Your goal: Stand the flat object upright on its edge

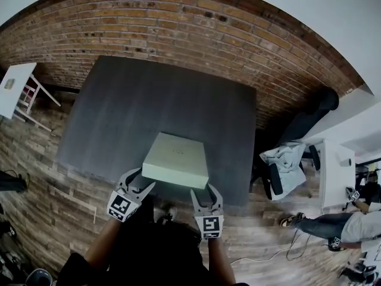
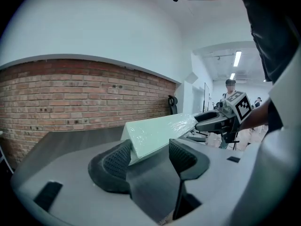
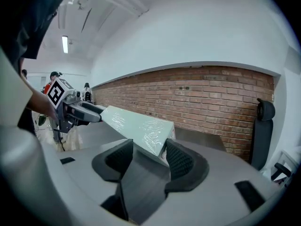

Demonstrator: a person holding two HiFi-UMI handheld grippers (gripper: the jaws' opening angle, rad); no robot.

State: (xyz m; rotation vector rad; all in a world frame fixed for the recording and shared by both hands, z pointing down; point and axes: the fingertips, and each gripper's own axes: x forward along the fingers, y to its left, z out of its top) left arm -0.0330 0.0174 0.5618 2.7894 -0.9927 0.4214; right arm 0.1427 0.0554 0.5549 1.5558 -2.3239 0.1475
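Note:
A flat pale green box (image 1: 176, 158) wrapped in clear film lies on the dark grey table (image 1: 119, 112), close to its near edge. My left gripper (image 1: 141, 182) is at the box's near left corner. In the left gripper view that corner (image 2: 141, 142) sits between the wide-spread jaws, against the left pad (image 2: 118, 160). My right gripper (image 1: 202, 193) is at the near right corner. That corner (image 3: 157, 133) lies between its open jaws, close to the right pad (image 3: 178, 160). Each gripper view shows the other gripper at the far end of the box edge.
A brick wall (image 1: 196, 34) runs behind the table. An office chair (image 1: 286, 165) with cloth on it stands to the right, a white stool (image 1: 18, 88) to the left. People (image 1: 351, 225) sit at the far right. Wood floor surrounds the table.

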